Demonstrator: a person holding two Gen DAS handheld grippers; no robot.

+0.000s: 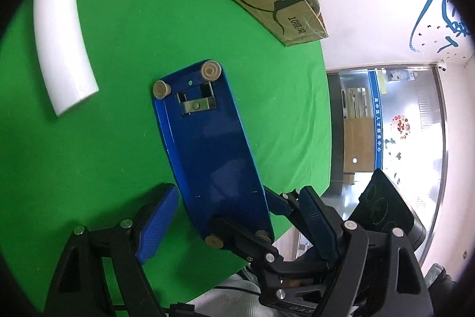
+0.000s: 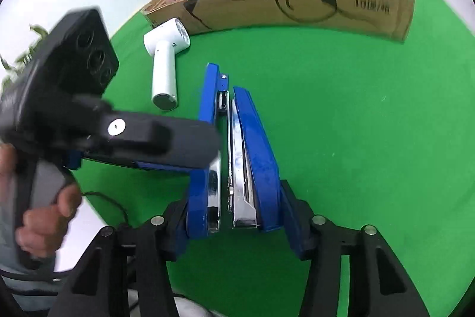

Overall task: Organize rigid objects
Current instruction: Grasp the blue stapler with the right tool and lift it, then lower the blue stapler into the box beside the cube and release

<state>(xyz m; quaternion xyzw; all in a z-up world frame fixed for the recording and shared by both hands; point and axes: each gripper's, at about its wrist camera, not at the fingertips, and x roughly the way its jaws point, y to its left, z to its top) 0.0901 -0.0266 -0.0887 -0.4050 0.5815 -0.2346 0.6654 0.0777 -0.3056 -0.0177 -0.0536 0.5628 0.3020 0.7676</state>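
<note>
Both grippers meet at the blue stapler [image 2: 237,156]: right gripper [image 2: 234,216] jaws clamp it for boxing, left gripper [image 1: 234,216] jaws spread wide, empty

Green-covered table [image 2: 371,124] under my tools: cardboard box [image 2: 297,8] along the far edge, white hair dryer [image 2: 164,61] lying beside it.

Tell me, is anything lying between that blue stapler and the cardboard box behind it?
Nothing visible does. The green cloth between the blue stapler and the cardboard box is bare. The white hair dryer lies off to the left of that path, near the box's left end.
</note>
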